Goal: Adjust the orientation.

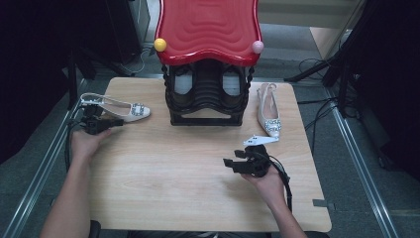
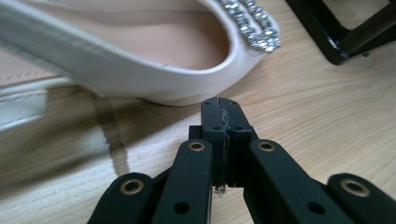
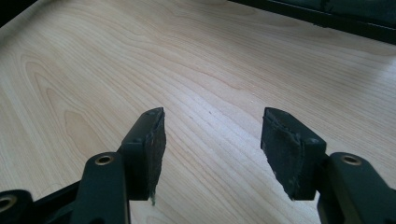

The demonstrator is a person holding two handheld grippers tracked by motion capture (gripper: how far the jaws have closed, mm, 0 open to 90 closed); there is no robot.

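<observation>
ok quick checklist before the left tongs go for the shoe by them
1. Left tongs open to take the shoe: not ok, jaws shut, nothing between.
2. Left shoe within reach: ok, just ahead of the tips.
3. Tips touching the shoe: cannot tell.
4. Right tongs free: ok, open over bare table.
5. Right shoe clear of the way: ok, across the black rack.

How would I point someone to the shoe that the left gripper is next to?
Start at the black shoe rack with the red wavy top at the back of the wooden table. The shoe by the left gripper is the cream slingback shoe on the rack's left. It lies crosswise, jewelled buckle toward the rack, whereas the other shoe points toward the person.
</observation>
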